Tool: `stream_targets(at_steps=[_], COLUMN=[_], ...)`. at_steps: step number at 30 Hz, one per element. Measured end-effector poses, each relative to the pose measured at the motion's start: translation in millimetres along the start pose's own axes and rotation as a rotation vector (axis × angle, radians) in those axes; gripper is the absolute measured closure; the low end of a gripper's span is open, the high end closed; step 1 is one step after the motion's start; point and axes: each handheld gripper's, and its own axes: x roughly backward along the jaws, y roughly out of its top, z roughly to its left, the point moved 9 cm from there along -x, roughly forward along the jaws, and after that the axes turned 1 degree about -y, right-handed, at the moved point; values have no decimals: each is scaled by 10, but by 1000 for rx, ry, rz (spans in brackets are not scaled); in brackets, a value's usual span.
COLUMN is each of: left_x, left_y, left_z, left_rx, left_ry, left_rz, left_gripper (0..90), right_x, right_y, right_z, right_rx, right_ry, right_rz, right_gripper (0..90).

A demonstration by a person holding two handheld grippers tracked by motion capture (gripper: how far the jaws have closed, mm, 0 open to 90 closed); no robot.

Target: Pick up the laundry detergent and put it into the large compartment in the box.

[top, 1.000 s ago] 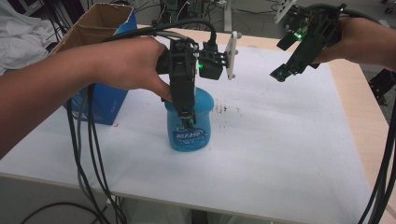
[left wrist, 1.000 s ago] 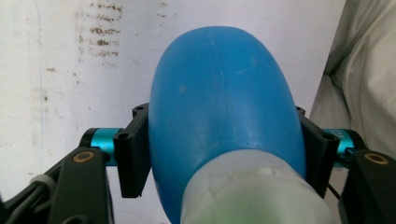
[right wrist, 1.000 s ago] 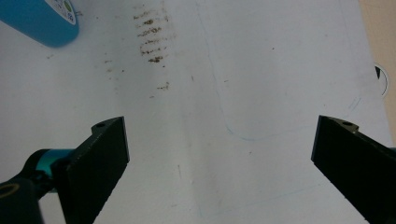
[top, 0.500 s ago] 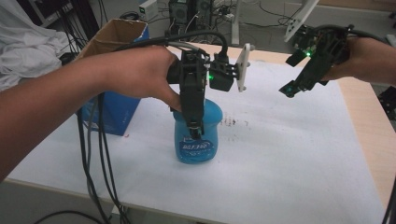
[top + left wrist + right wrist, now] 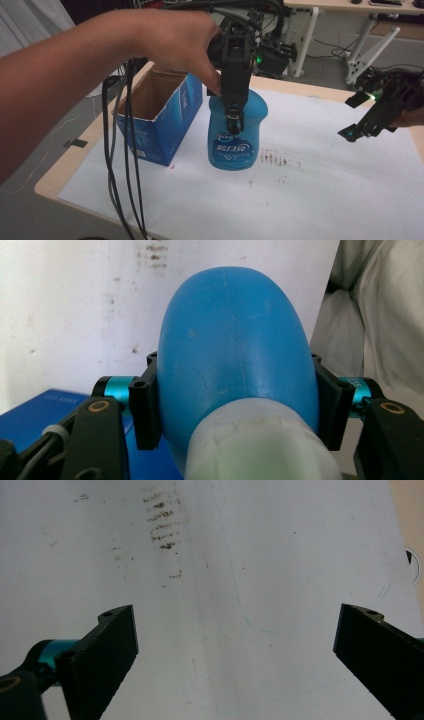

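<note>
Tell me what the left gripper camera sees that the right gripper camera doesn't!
The left gripper view has the blue bottle squeezed between the left gripper's jaws, with its pale cap end nearest the camera, a corner of the blue cardboard box at lower left, and white cloth at right. The right gripper view has the right gripper with jaws wide apart and nothing between them, plus a faint blue curved line drawn on the sheet. Both look down on the white paper sheet with its brown smudges.
</note>
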Motion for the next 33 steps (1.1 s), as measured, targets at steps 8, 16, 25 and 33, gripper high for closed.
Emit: stream_targets(at_steps=[8, 16, 25, 33], left_x=[450, 812, 949, 1066], left_y=[-159, -374, -669, -950], left_z=[105, 229, 356, 431], left_rx=[28, 80, 154, 198], left_ry=[22, 42, 52, 82], left_rz=[-19, -47, -47, -56], left_gripper=[368, 369, 370, 370], right_x=[8, 46, 66, 78], right_y=[6, -23, -42, -73], right_z=[4, -12, -19, -53], right_rx=[-7, -18, -25, -41], right_ry=[5, 6, 2, 4], right_rz=[-5, -8, -10, -13], right_gripper=[31, 32, 32, 31])
